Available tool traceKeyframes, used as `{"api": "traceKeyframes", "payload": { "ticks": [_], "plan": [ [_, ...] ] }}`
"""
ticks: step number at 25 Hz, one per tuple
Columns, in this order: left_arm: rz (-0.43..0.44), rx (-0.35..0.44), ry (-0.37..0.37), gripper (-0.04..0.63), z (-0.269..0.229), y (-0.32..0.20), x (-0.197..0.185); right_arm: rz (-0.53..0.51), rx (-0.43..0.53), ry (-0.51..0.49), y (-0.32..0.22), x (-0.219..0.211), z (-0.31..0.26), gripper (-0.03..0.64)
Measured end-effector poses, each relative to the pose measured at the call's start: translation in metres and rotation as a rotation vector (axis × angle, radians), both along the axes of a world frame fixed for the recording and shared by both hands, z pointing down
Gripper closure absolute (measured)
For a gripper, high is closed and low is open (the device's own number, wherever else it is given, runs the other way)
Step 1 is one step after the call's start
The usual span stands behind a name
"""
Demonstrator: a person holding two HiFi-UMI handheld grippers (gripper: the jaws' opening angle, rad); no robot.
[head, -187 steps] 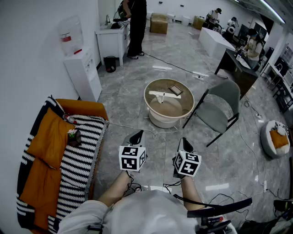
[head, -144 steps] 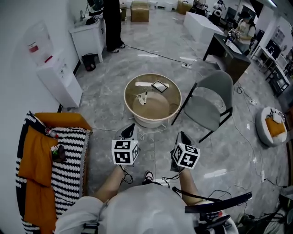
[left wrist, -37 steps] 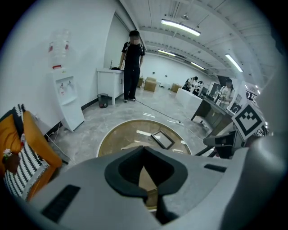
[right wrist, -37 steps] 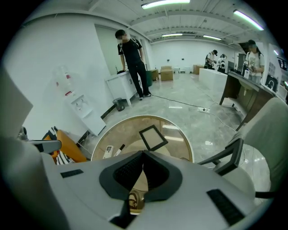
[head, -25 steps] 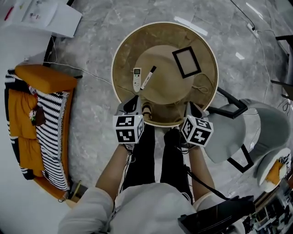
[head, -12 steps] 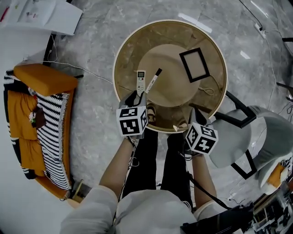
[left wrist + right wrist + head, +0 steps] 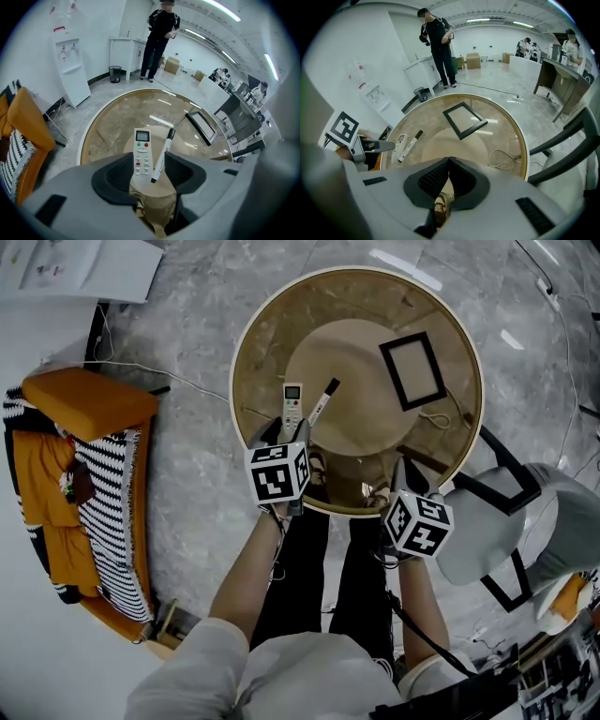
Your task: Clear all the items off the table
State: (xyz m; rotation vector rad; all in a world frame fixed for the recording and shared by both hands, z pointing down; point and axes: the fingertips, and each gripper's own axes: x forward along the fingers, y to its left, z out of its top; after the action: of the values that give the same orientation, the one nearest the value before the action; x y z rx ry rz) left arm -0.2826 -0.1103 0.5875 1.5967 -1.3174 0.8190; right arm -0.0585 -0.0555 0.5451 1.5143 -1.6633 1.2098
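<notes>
A white remote (image 7: pixel 292 405) and a white marker with a black cap (image 7: pixel 322 402) lie side by side on the round glass table (image 7: pixel 246 343). A black picture frame (image 7: pixel 413 369) and a thin cord (image 7: pixel 433 419) lie further right. My left gripper (image 7: pixel 282 434) hangs over the table's near rim, just short of the remote. Its jaws have just been opening and hold nothing. In the left gripper view the remote (image 7: pixel 142 152) and marker (image 7: pixel 162 154) show beyond the gap of the left gripper (image 7: pixel 149 171). My right gripper (image 7: pixel 449 161) is shut and empty near the rim.
A grey chair (image 7: pixel 497 521) stands against the table's right side. An orange and striped couch (image 7: pixel 84 474) lies at the left, with a white water dispenser (image 7: pixel 75 263) behind it. A person (image 7: pixel 159 33) stands far off. My legs and shoes show through the glass.
Both grippers have come down toward the table. The left one has moved forward to the near end of the remote, and its jaws have spread apart.
</notes>
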Motion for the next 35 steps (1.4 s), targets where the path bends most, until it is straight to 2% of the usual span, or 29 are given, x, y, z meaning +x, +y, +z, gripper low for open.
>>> {"api": "traceKeyframes", "payload": {
  "ticks": [4,8,13,19,26,35],
  "plan": [
    [-0.017,-0.026,-0.035,0.382,0.019,-0.003,-0.006,0.018,-0.011,0.0,0.001,0.0,0.008,0.592],
    [-0.044,-0.044,-0.035,0.38,0.033,-0.007,-0.011,0.034,-0.025,-0.003,0.006,-0.001,0.016,0.592],
    [-0.008,-0.056,-0.023,0.38,0.04,-0.01,-0.004,0.046,-0.046,-0.007,0.017,0.0,0.024,0.592],
    [0.013,-0.094,-0.043,0.382,0.048,-0.012,-0.002,0.056,-0.052,-0.013,0.023,0.0,0.027,0.592],
    [0.041,-0.097,-0.063,0.388,0.05,-0.012,-0.004,0.066,-0.045,-0.01,0.025,0.001,0.028,0.592],
    [0.032,-0.084,-0.065,0.394,0.034,-0.014,-0.009,0.091,-0.021,-0.01,0.027,0.008,0.015,0.592]
  ]
}}
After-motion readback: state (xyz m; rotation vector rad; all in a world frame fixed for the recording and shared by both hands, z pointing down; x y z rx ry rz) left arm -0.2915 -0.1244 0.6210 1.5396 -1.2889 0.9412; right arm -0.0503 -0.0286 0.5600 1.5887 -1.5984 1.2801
